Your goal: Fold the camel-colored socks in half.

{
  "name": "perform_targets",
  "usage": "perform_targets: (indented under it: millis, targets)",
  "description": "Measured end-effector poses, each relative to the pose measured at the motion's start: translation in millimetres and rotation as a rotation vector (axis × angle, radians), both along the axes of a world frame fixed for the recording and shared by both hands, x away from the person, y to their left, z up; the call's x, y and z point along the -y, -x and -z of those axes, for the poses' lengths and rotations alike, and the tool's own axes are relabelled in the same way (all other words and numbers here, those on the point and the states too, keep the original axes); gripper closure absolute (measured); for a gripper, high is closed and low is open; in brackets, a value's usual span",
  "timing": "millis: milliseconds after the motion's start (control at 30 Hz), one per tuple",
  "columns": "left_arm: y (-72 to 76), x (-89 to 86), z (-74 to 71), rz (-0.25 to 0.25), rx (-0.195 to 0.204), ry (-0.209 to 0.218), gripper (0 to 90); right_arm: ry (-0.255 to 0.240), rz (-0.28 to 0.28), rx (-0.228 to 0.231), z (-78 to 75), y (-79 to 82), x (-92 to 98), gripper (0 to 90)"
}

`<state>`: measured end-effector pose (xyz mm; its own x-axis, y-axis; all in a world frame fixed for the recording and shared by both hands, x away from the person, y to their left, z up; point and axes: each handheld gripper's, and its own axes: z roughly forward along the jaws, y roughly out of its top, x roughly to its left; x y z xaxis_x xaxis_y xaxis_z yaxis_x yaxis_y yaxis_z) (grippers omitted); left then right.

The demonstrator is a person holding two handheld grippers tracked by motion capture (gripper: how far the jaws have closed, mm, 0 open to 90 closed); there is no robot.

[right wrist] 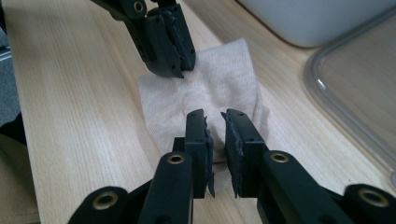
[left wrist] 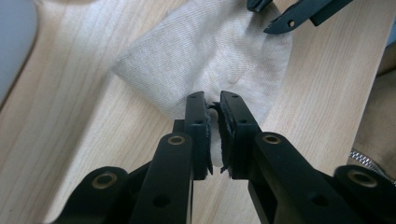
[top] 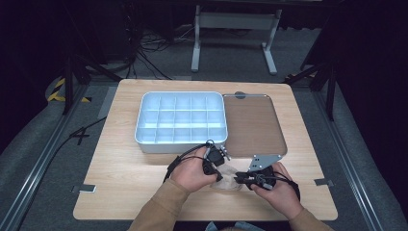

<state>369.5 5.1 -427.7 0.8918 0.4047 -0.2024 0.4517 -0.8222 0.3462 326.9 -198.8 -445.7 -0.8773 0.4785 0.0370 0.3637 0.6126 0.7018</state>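
Note:
A small beige knitted cloth (top: 229, 178) lies flat on the wooden table near its front edge, between my two hands. The left gripper (left wrist: 212, 100) is shut on one edge of the cloth (left wrist: 210, 51), and a fold of pale fabric shows between its pads. The right gripper (right wrist: 215, 116) stands at the opposite edge of the cloth (right wrist: 219, 79). Its jaws are a narrow gap apart, and no fabric is pinched between them. In the high view the left gripper (top: 219, 174) and the right gripper (top: 239, 179) face each other across the cloth.
A white box with several compartments (top: 144, 139) stands just behind the hands. Its clear lid (top: 281, 139) lies flat to the box's right, close to the right hand. The table's front edge (top: 202, 217) is near the forearms.

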Motion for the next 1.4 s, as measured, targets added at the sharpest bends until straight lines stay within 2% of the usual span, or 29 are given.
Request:
perform_targets:
  millis: [200,333,400,500,600,867,1033,1133,1233,1267,1400]
  targets:
    - [-0.2,2.2,3.8,-0.006,-0.012,-0.007,80.9,0.039,-0.007,-0.007,12.9,-2.2,1.5,76.3]
    - [0.4,2.0,4.1,-0.008,-0.019,-0.008,80.7,0.013,-0.023,-0.017,18.0,-6.6,5.9,75.2]
    - [0.8,1.5,2.9,-0.008,-0.022,-0.002,79.8,0.011,-0.027,-0.005,18.7,-8.0,7.2,74.3]
    - [1.9,0.2,-0.4,-0.007,-0.019,0.011,78.2,0.04,-0.019,0.042,17.2,-11.4,9.8,72.6]
    - [3.1,-4.2,-5.8,-0.017,-0.005,0.019,76.5,0.034,0.001,0.087,17.6,-13.5,13.8,72.0]
    - [7.0,-20.9,-19.6,-0.057,0.022,0.044,71.8,-0.011,0.002,0.112,4.3,-12.0,13.6,72.5]
    - [9.0,-26.8,-23.7,-0.07,0.04,0.061,69.4,-0.036,0.008,0.11,-3.5,-8.7,10.8,72.3]
    - [9.4,-30.0,-23.0,-0.091,0.049,0.071,65.1,-0.064,0.022,0.088,-6.5,-7.0,8.8,70.1]
    - [10.3,-33.0,-21.0,-0.146,0.039,0.076,58.2,-0.101,0.049,0.059,-7.1,-5.1,6.4,66.7]
    - [11.5,-33.6,-21.8,-0.157,0.047,0.067,58.0,-0.107,0.057,0.053,-7.2,-4.5,5.5,66.7]
    - [13.8,-37.0,-23.3,-0.171,0.096,0.071,54.2,-0.107,0.057,0.049,-6.2,-3.4,0.9,67.7]
